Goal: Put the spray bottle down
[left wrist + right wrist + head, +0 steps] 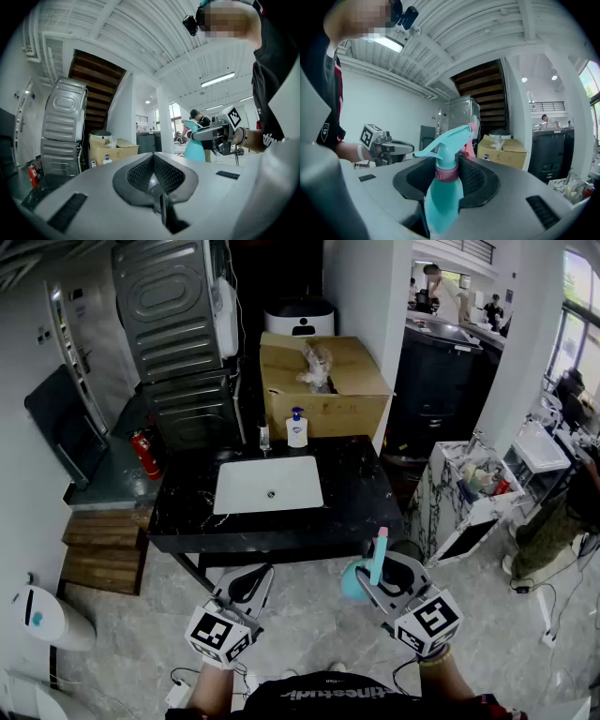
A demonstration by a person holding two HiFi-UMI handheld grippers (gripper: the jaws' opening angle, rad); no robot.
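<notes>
Black marble counter [361,493] with a white sink [269,484] let into it stands ahead of the person in the head view, with a soap dispenser [296,427] at its back edge and a cardboard box [328,381] behind. Both tools hang short of the counter's near edge, over the grey floor. The right gripper [382,577] carries the teal spray bottle [354,579], its pink nozzle pointing up and away. The left gripper [246,585] is beside it and well apart from it.

From the left gripper view, the ribbed pads meet at the tip with nothing between them, so that tool is closed and empty. Off to its right the bottle [194,147] hangs in the other tool, clear of any surface.

From the right gripper view, the jaws are clamped on the bottle's body just under the pink collar [446,173], and the trigger head stands upright above the pads. The bottle's base is out of sight below the tool.

The bare counter to the right of the sink looks to me the sensible place to put it. Doing it well means bringing the bottle forward over that stretch, clear of the basin rim and the counter's edge. It should stay upright on the way down until the base sits flat. Only then should the jaws part, and the tool should draw straight back so the pads do not catch the trigger or tip the bottle. Since the base is hidden from the tool's own camera, the head view is the one to judge contact by. The left tool has no part to play and is best kept aside.
</notes>
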